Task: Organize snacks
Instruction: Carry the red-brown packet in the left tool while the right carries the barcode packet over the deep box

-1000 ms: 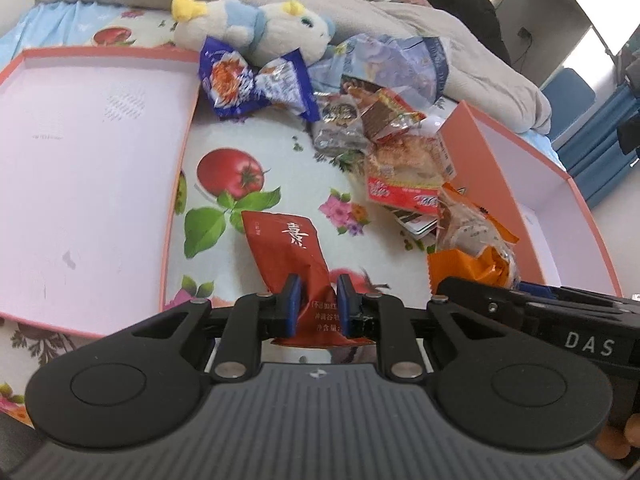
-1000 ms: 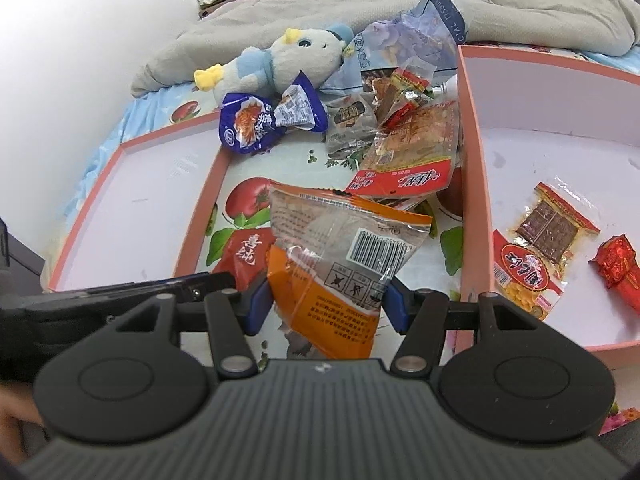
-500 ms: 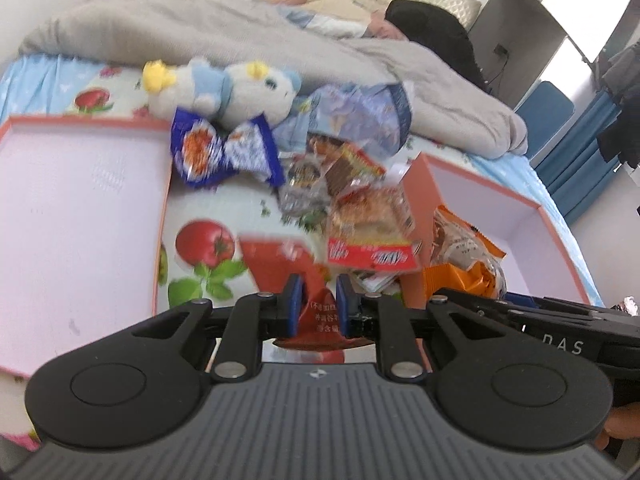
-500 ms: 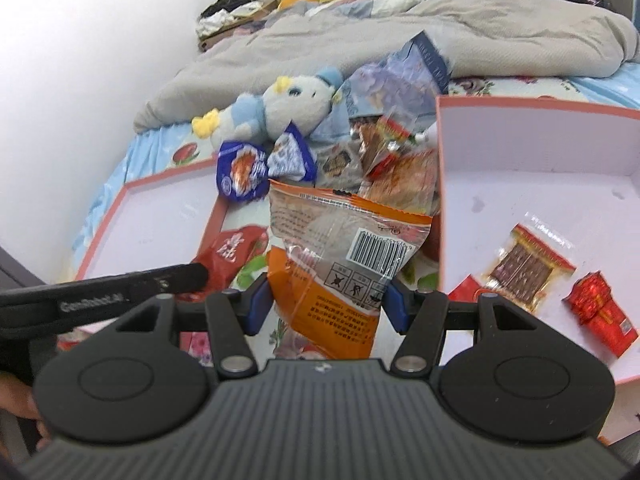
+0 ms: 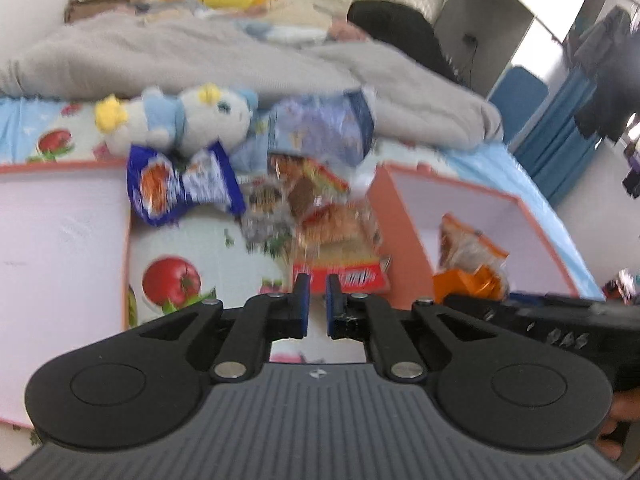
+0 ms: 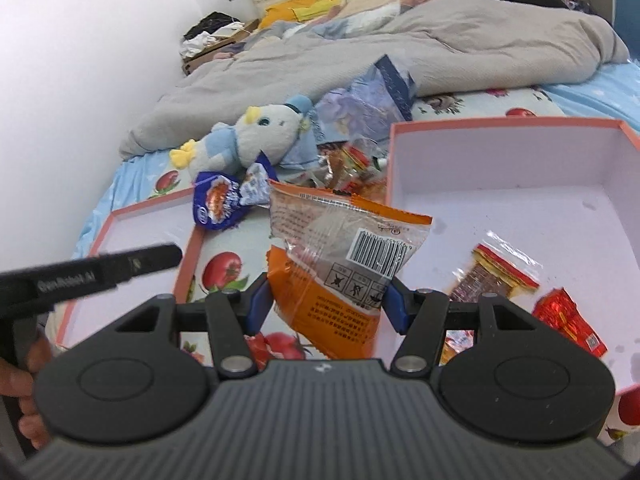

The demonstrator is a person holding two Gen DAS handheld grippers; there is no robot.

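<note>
My right claw (image 6: 326,300) grips the orange pack (image 6: 340,264) near its base, beside the right box (image 6: 520,152); a loose pinch risks a drop outside the wall. Left claw (image 5: 316,300) is narrow, apparently empty

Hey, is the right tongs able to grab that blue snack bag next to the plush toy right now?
Probably not yet. The right tongs are shut on the orange packet, so they are full. The blue snack bag lies uncovered ahead, so emptying the tongs first should free the way.
</note>
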